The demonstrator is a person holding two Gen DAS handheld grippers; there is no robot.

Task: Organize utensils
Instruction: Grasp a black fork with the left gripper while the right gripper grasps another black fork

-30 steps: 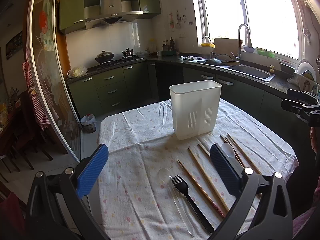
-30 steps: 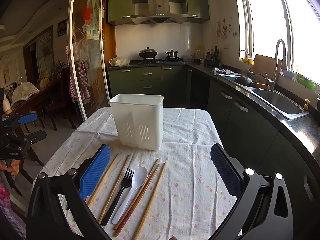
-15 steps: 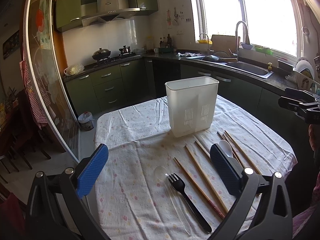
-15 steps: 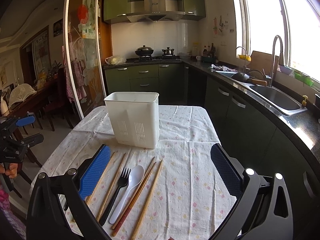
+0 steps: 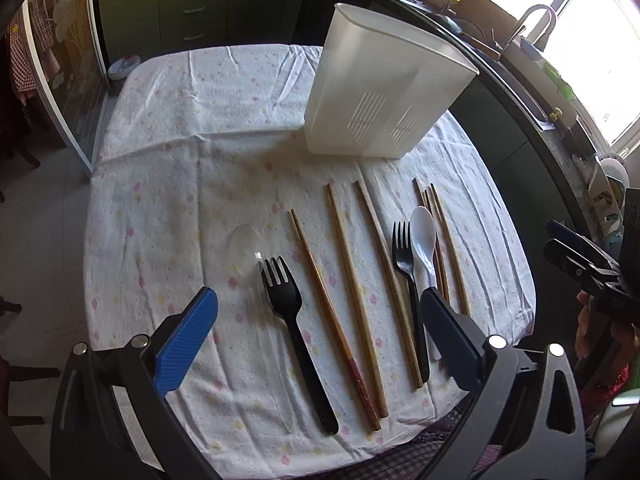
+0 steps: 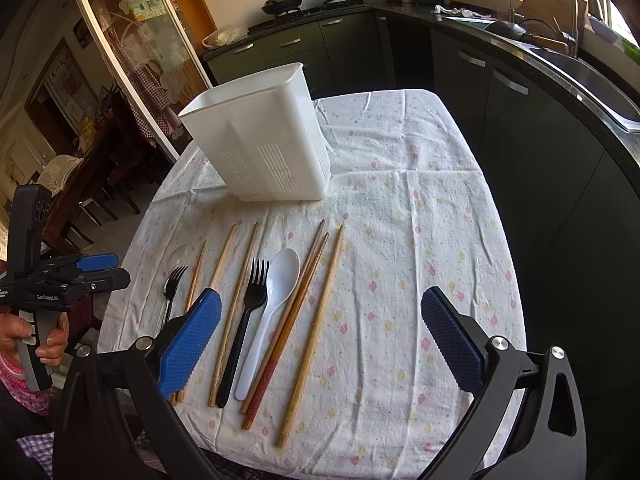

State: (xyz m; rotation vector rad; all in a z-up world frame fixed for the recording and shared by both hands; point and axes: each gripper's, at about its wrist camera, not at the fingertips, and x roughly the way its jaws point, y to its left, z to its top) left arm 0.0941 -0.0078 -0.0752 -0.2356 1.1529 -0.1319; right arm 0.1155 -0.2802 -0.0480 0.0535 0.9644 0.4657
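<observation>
Left gripper (image 5: 316, 326) and right gripper (image 6: 320, 326): lower frame, jaws spread wide, empty, poised above row for pick. Mid-frame: forks, spoons, chopsticks (image 6: 310, 332) lying parallel on tablecloth (image 6: 420, 208), unsorted. Beyond, upper centre: white utensil holder (image 6: 264, 152) upright, likely destination.

Both wrist cameras look steeply down from the near edge of the tabletop (image 5: 168, 184), left view over its left half, right view over its right; both share the white utensil holder (image 6: 260, 140) and the utensil row.

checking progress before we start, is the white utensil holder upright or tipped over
Upright. The white utensil holder stands on its base on the tablecloth, open rim upward. Its inside is not visible, so contents cannot be told.
</observation>
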